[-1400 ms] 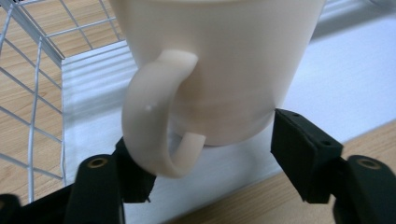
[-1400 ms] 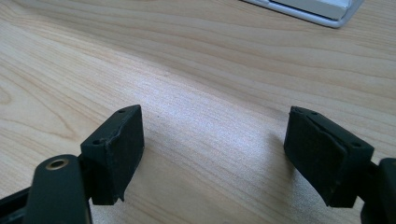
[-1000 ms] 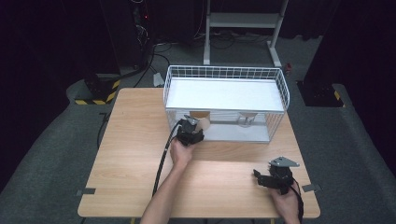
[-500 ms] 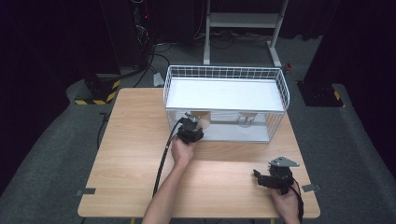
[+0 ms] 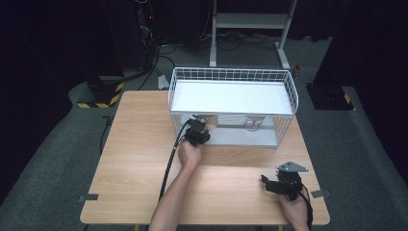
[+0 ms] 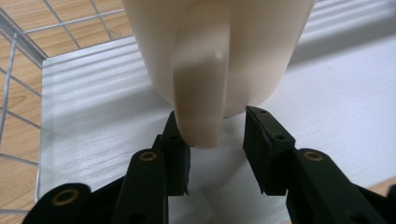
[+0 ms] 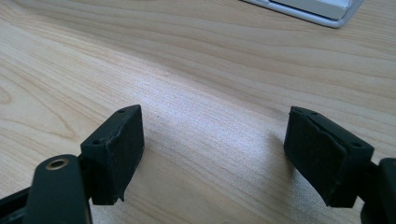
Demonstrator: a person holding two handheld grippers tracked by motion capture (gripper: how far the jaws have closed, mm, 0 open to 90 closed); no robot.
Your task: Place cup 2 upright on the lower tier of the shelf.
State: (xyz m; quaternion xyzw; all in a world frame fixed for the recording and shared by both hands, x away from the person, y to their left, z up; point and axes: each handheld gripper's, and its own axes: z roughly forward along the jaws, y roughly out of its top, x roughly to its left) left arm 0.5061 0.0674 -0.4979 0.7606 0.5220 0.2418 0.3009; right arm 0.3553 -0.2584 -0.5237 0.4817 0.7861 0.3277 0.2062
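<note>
high view, frame centre: left gripper held at the front wire wall of a white wire basket, which sits on the far half of a wooden table. our left hand is behind it, just below centre, cable trailing down toward the bottom edge.

left gripper view: a cream mug takes up the upper middle of the frame, its handle facing the camera and running down to frame centre. the jaws have just been closing, with the handle between them. the left pad sits against the handle's lower end; the right pad stands off the handle, its tip right at the mug's bottom edge. whether it touches there we cannot tell. so the claw is narrowed about the handle, a grip on one side at least. the mug stands inside the basket on its white floor; basket wires cross the upper left corner.

a second pale cup shows in the high view, just right of centre, inside the basket near its front wall.

right gripper: jaws wide apart, nothing between them, bare wood under them. in the high view it sits lower right on the table, well apart from the basket.
</note>
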